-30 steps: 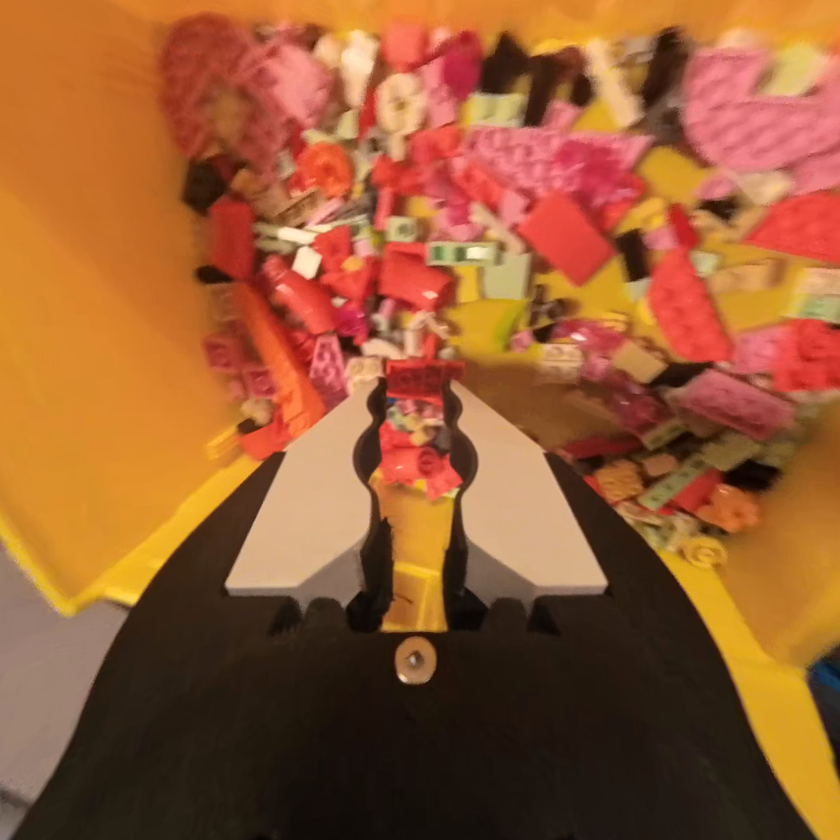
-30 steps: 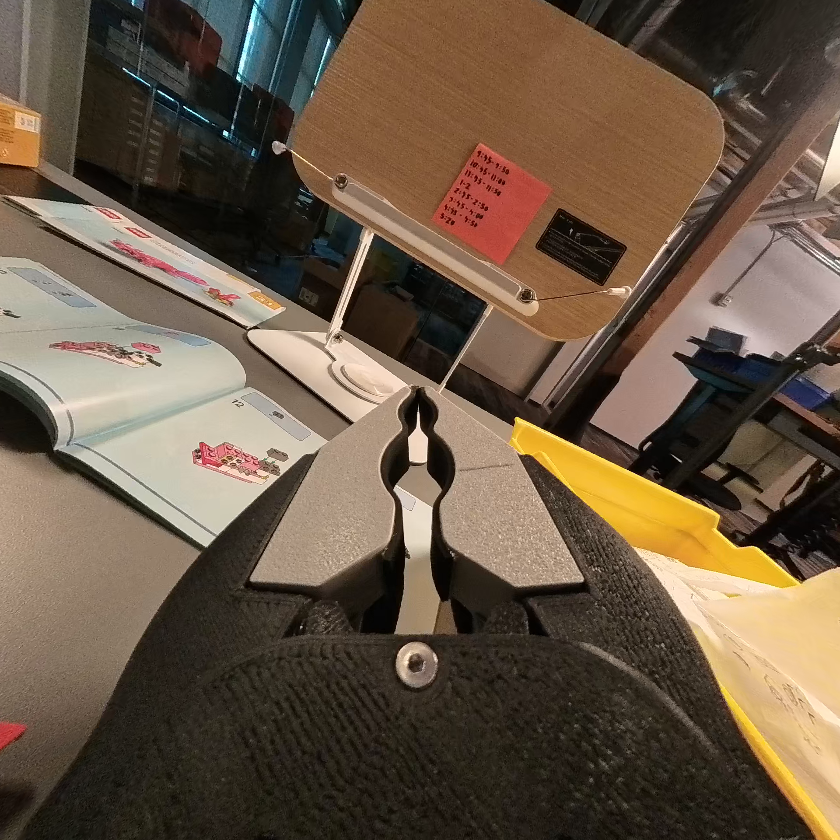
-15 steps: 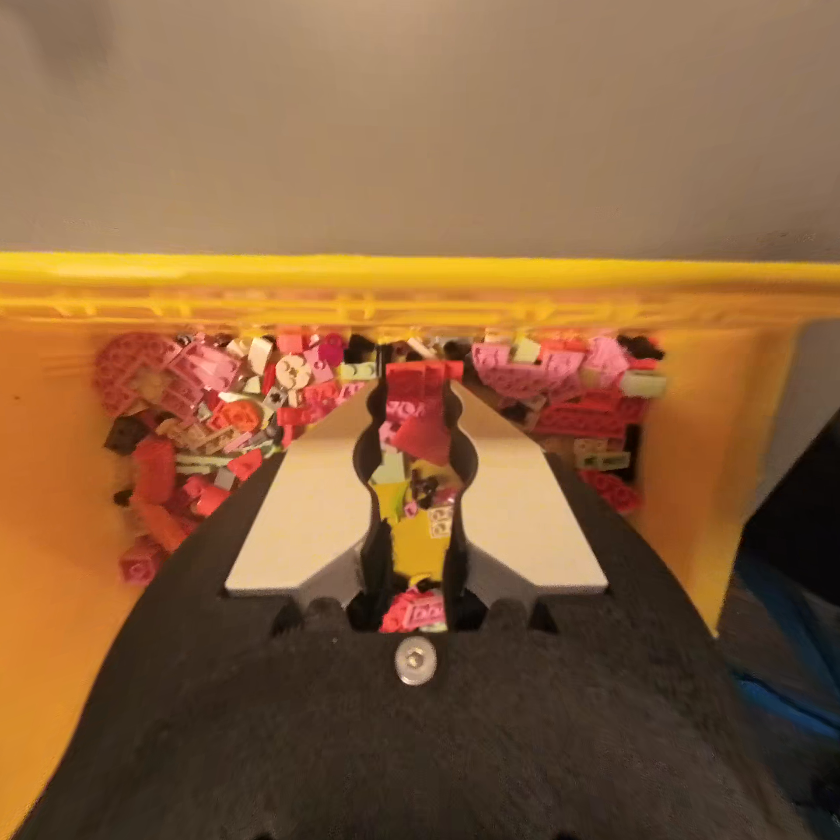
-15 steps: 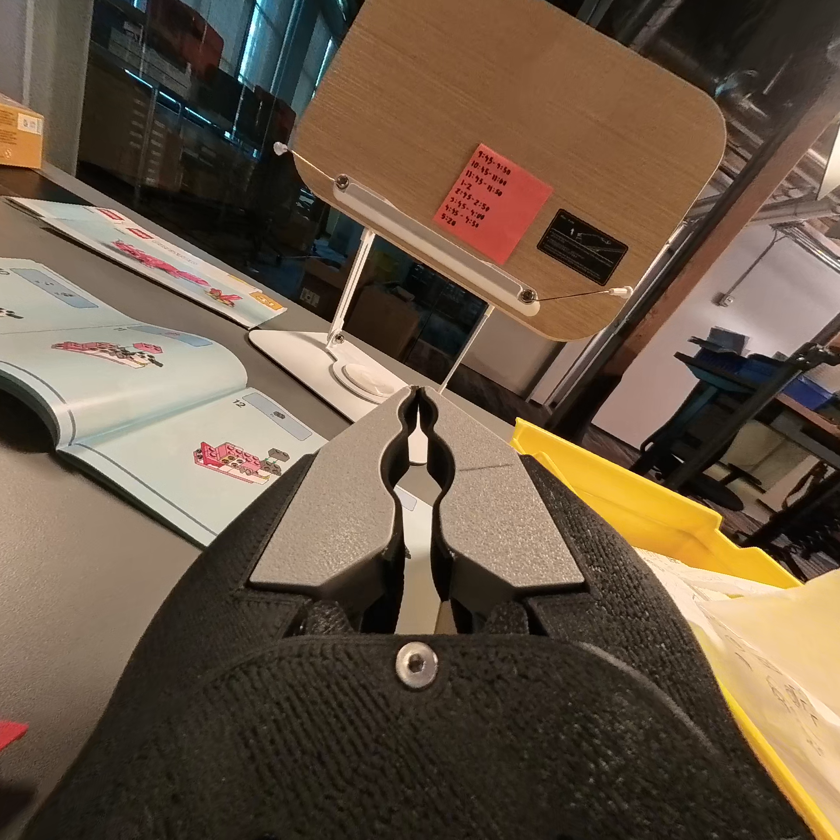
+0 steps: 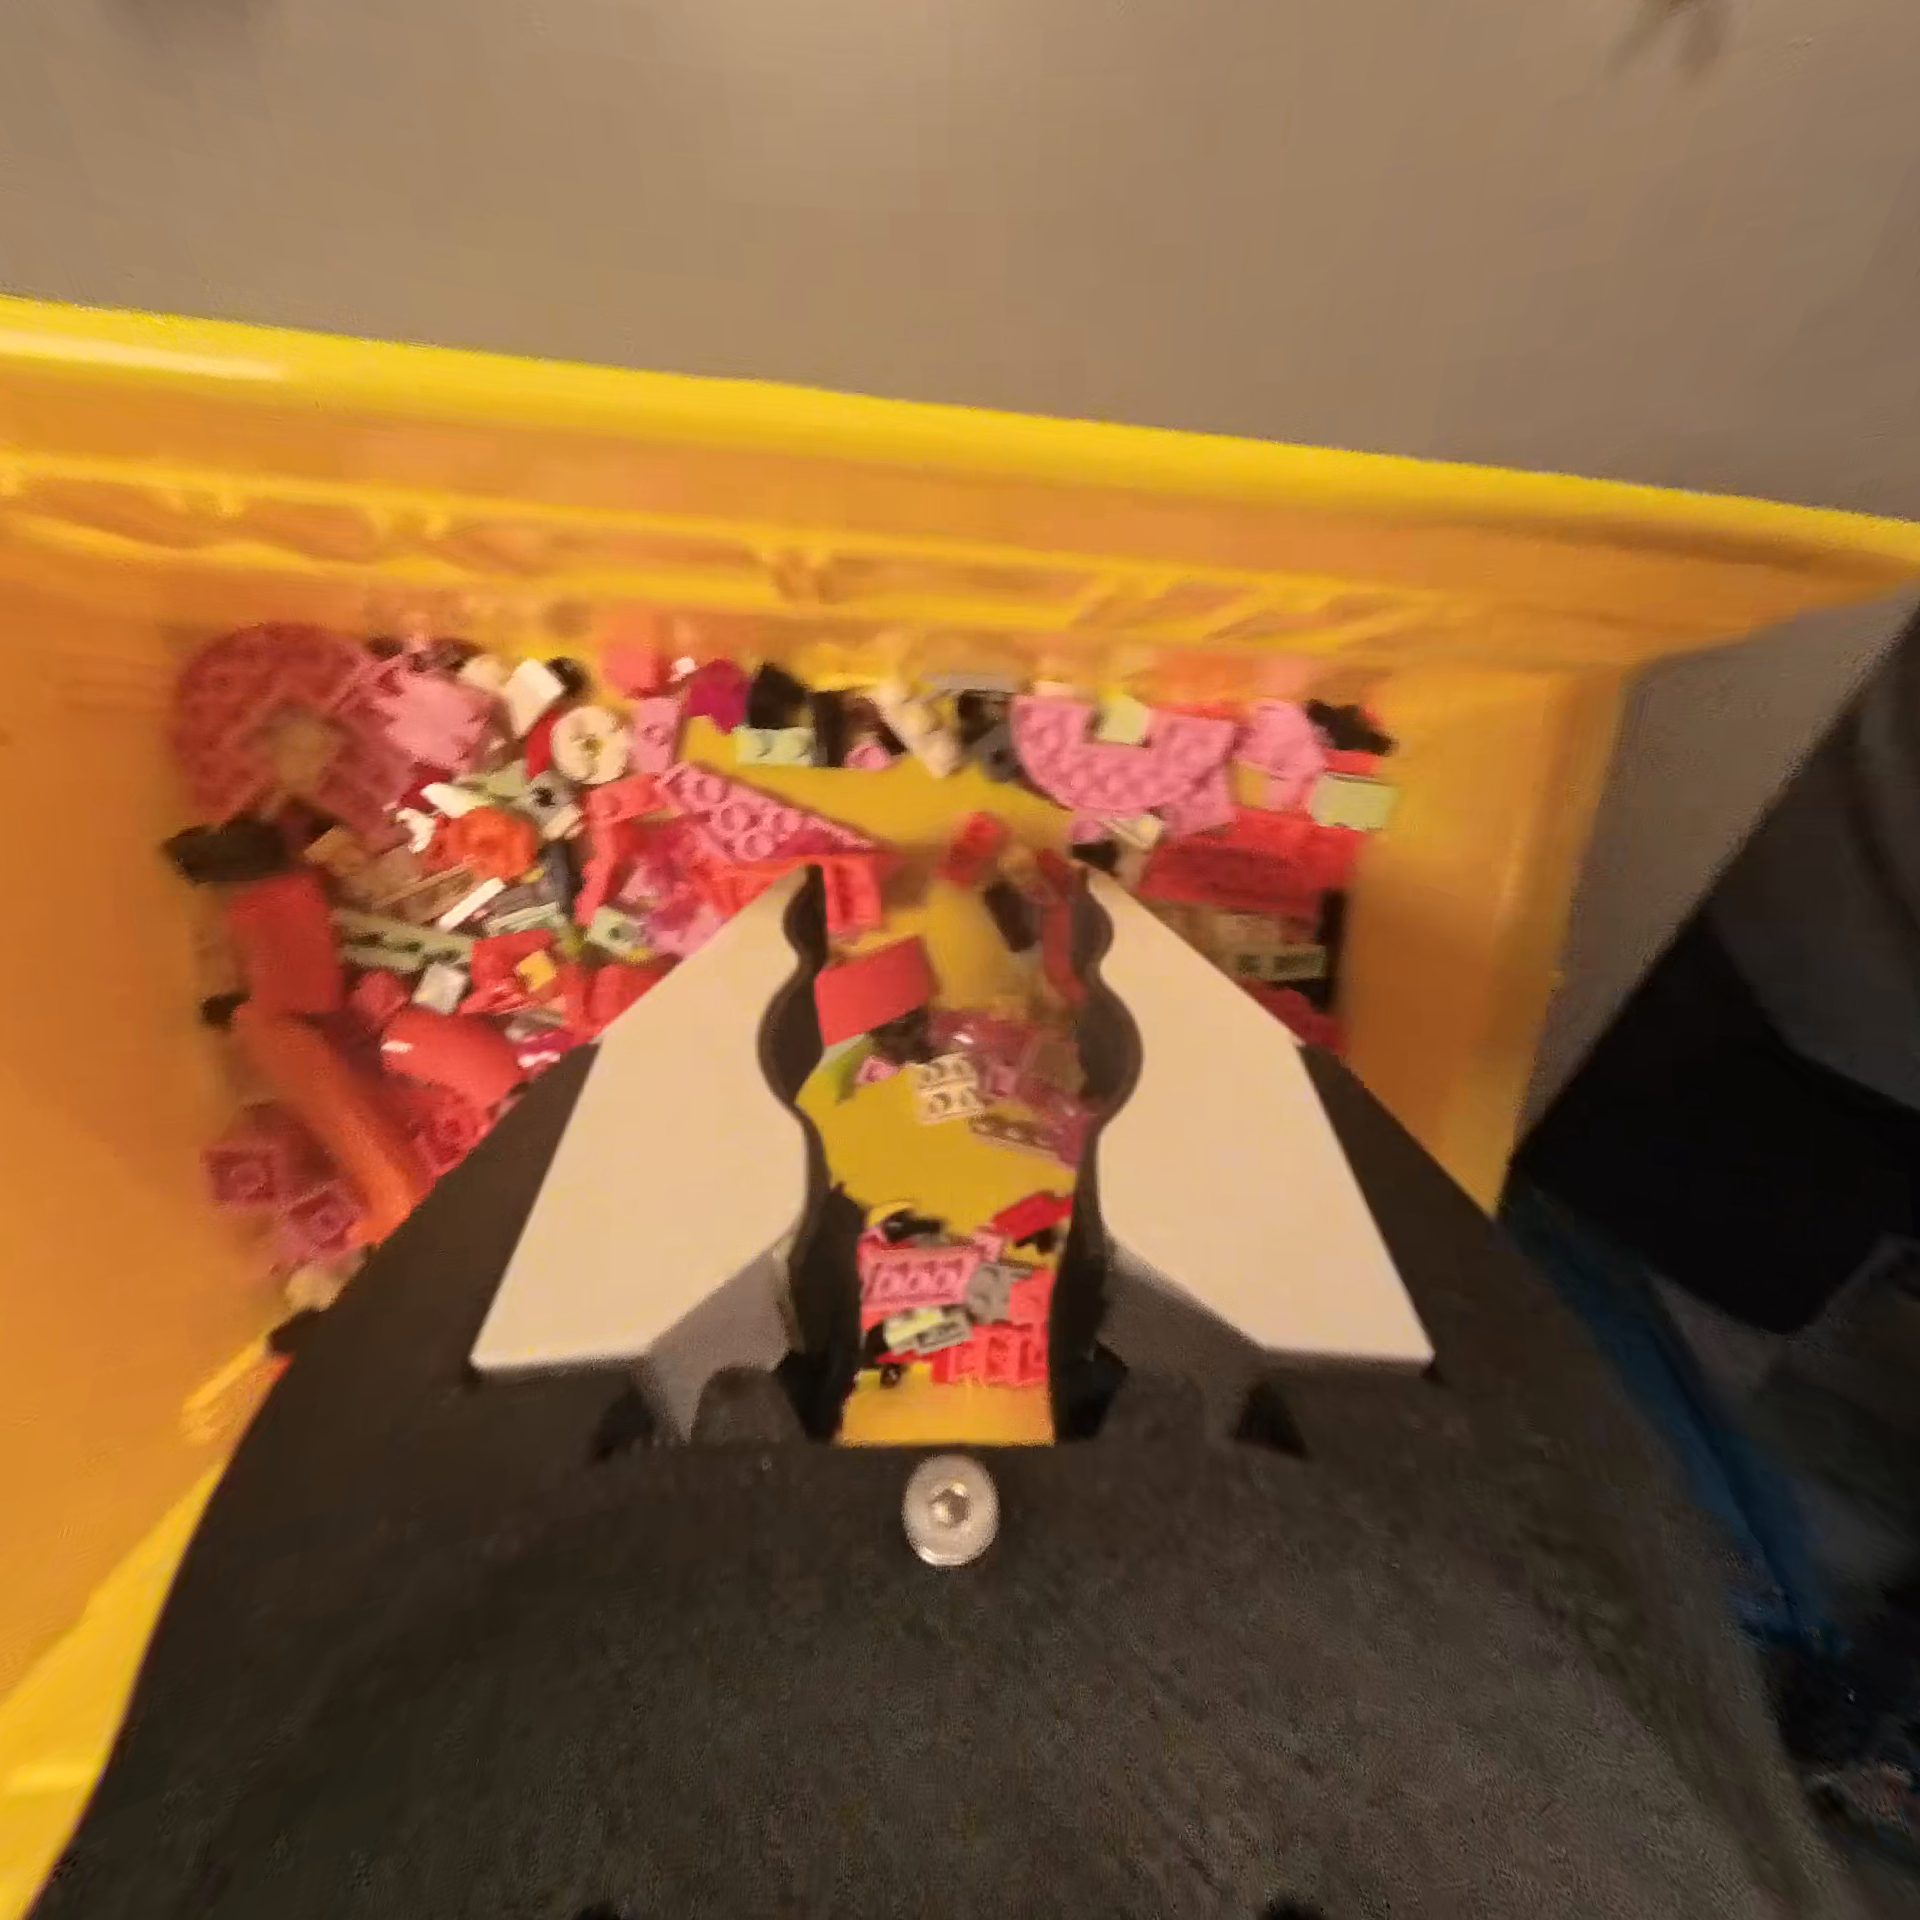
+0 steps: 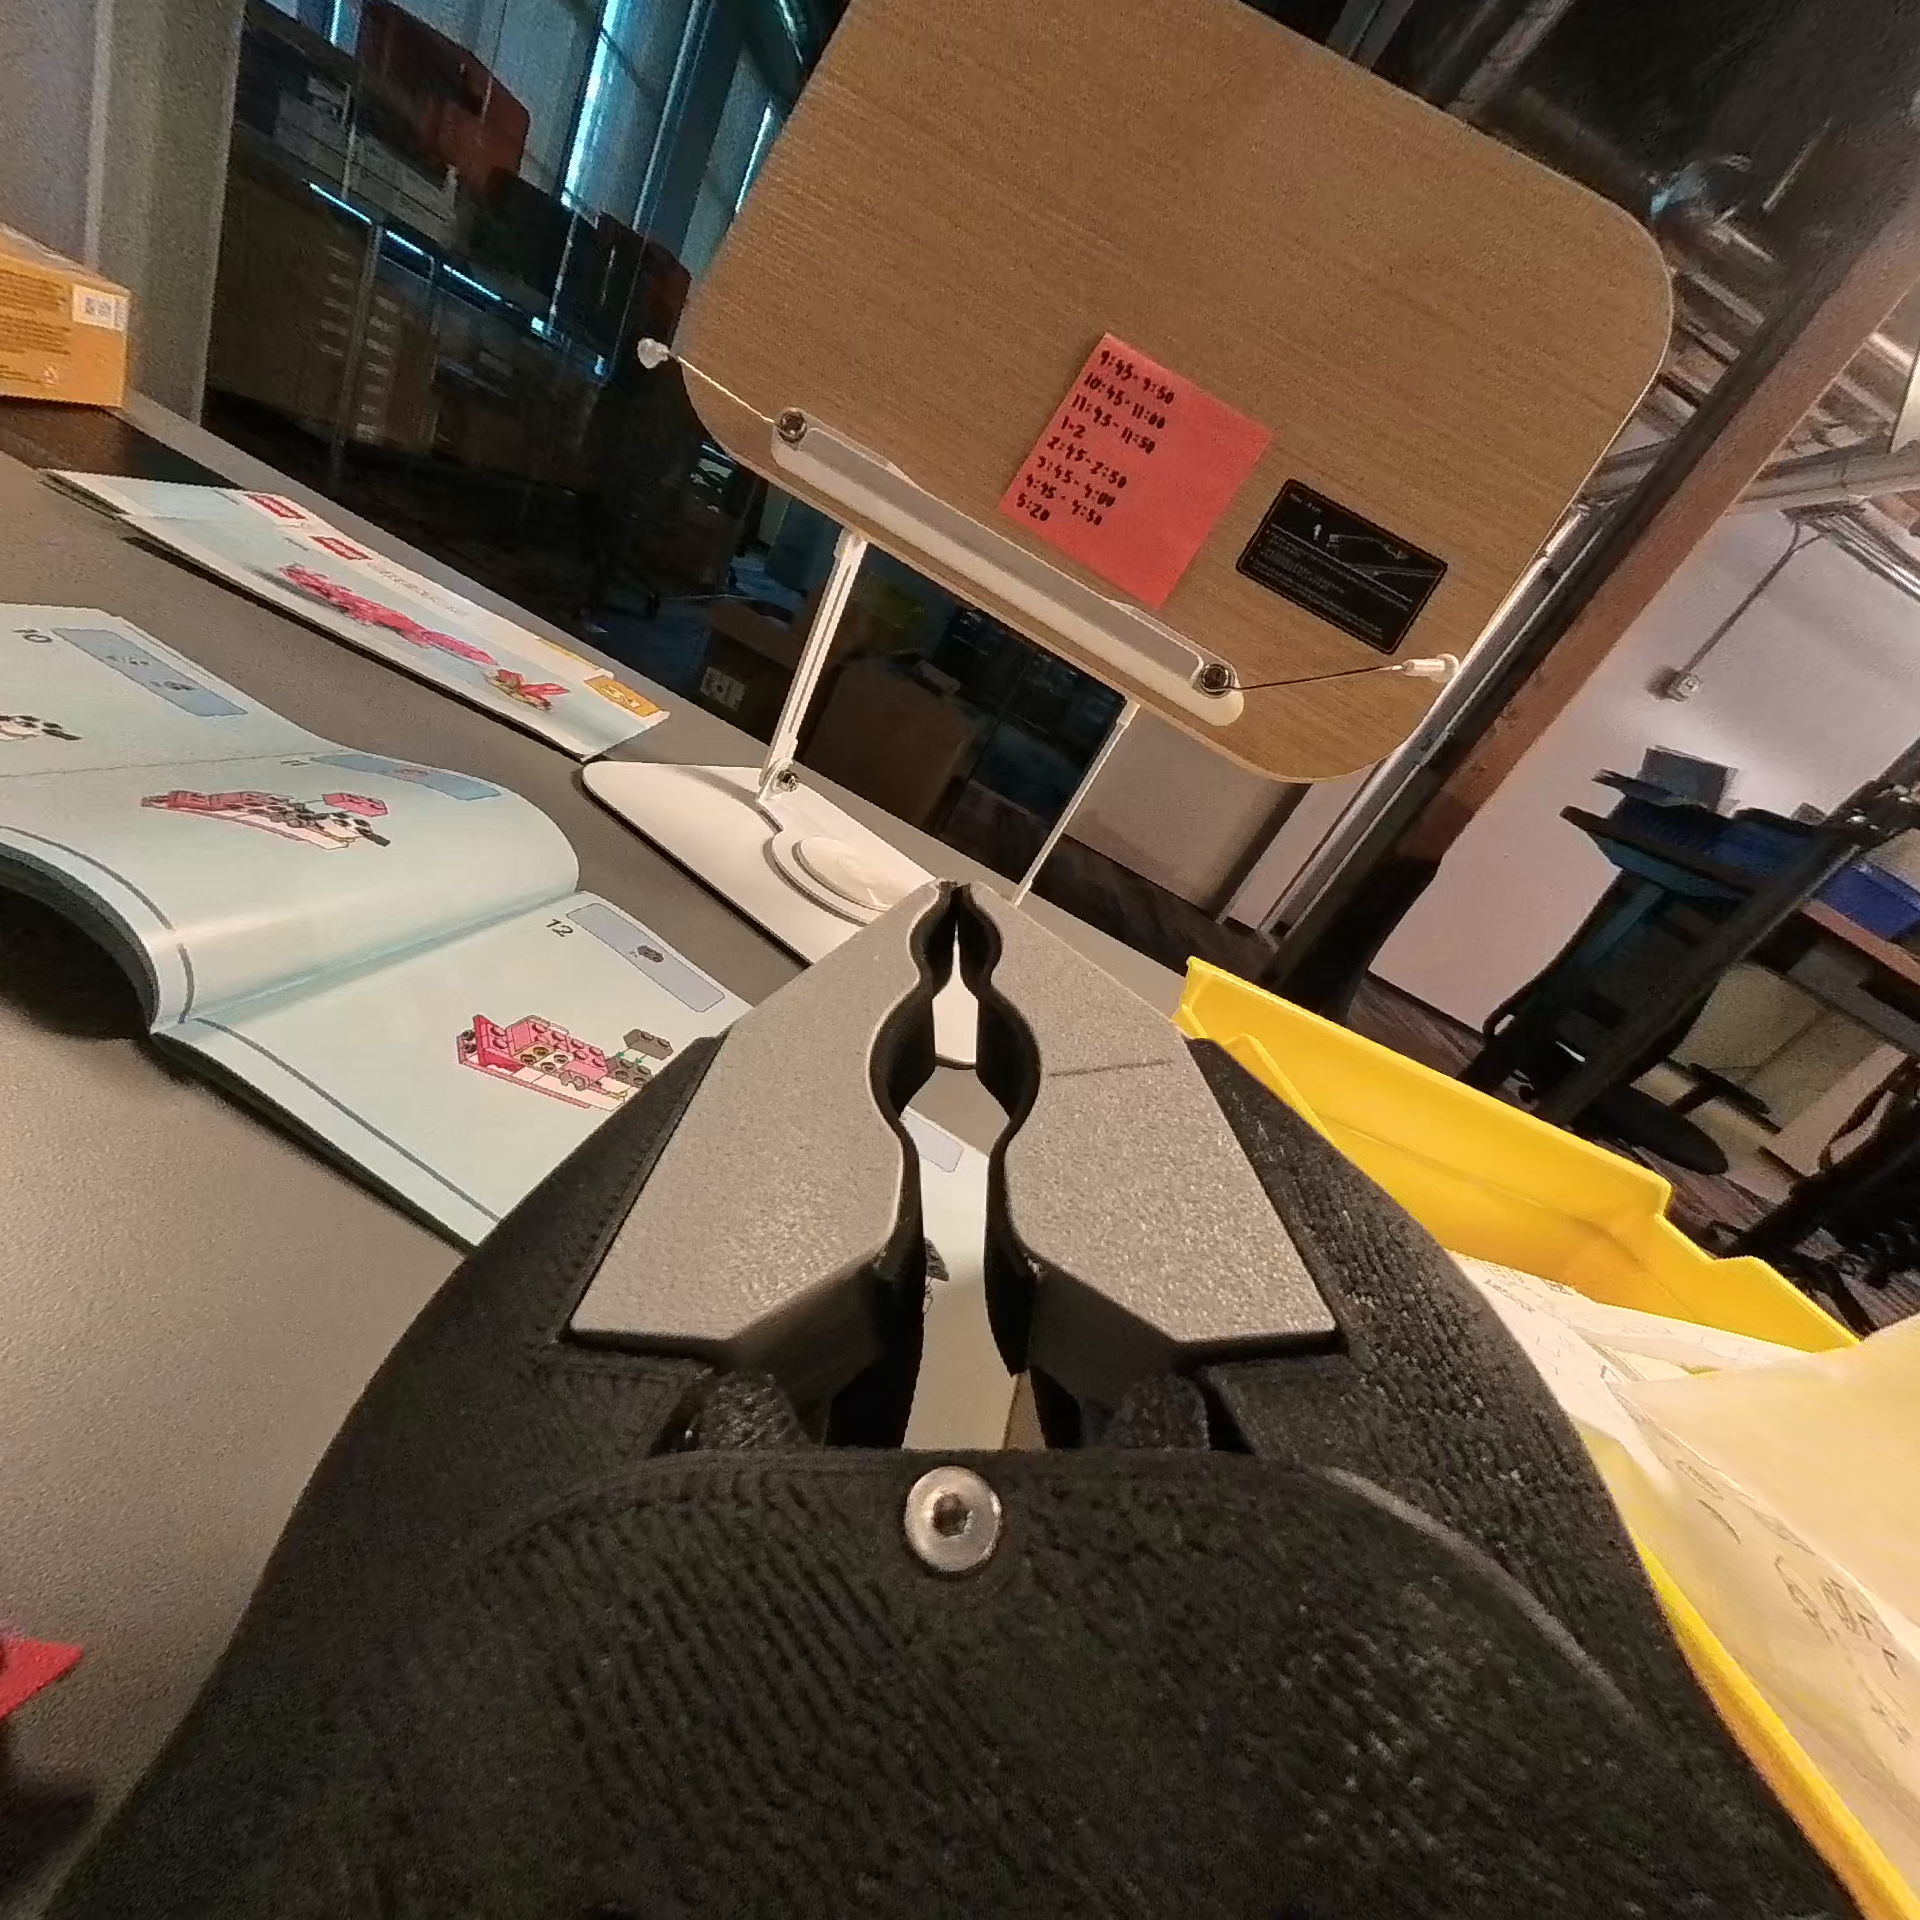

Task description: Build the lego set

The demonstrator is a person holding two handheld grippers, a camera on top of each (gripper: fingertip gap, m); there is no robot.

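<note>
while the left gripper [image 5: 951, 894] is hanging over the yellow bin [image 5: 935, 520], its jaws are now standing wider, a red brick [image 5: 852, 904] dropping free; the right gripper [image 6: 954, 894] is sitting shut and empty beside the booklet [image 6: 312, 935].

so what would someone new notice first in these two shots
Probably the yellow bin in the left wrist view, its floor littered with red and pink toy bricks, with the left tongs spread open above them and gripping nothing. In the right wrist view, the wooden book stand with a red sticky note rises beyond the closed right tongs, and an open instruction booklet lies on the grey table to their left.
</note>
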